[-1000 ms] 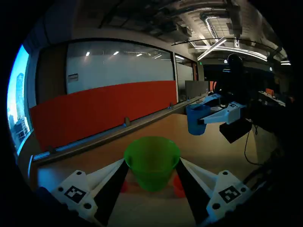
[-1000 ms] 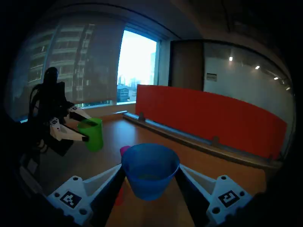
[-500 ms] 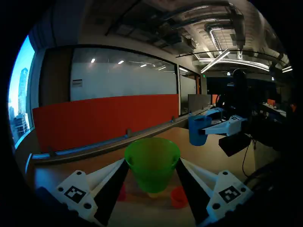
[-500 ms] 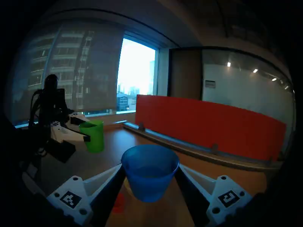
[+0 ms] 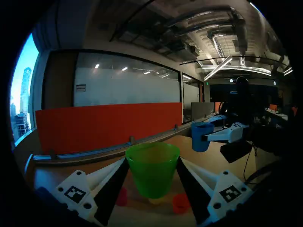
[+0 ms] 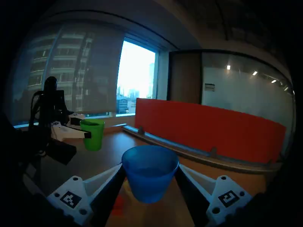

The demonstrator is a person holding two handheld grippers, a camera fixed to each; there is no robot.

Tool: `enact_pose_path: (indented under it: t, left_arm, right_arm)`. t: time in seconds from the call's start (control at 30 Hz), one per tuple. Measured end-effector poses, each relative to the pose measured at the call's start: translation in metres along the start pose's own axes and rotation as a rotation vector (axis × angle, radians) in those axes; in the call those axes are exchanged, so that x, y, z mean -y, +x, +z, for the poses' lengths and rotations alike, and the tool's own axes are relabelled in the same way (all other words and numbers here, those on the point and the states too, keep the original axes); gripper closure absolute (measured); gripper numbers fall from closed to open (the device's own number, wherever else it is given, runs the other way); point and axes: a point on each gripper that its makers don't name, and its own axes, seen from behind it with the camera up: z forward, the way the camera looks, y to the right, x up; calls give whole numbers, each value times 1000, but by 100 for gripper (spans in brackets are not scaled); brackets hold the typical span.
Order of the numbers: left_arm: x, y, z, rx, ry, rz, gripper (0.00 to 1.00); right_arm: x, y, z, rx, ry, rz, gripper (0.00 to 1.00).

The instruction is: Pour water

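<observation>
My left gripper (image 5: 152, 166) is shut on an upright green cup (image 5: 152, 174), held above the wooden desk (image 5: 212, 159). To the right and farther off, my right gripper (image 5: 207, 135) holds a blue cup (image 5: 199, 136) in the air. In the right gripper view, that gripper (image 6: 150, 170) is shut on the blue cup (image 6: 150, 174), which stands upright; its inside is too dim to tell the contents. At the left, the left gripper (image 6: 86, 131) carries the green cup (image 6: 92, 134) over the desk (image 6: 102, 159). The two cups are well apart.
Small cups stand on the desk below the green cup: a pink one (image 5: 122, 196) and an orange-red one (image 5: 181, 202). An orange partition (image 5: 110, 121) runs along the desk's far edge. A bright window (image 6: 136, 75) is behind. A cable (image 5: 248, 157) hangs at the right.
Both grippers have risen with their cups, so the desk sits lower in both views. The small cups on the desk have come into sight under the green cup. Both grips are unchanged.
</observation>
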Motion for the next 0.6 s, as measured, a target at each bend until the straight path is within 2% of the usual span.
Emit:
enact_pose_path:
  t: [0.6]
  left_arm:
    - [-3,-8,2,22,-17,10,14]
  right_arm:
    - [-4,6,2,-6,-5,-15,11]
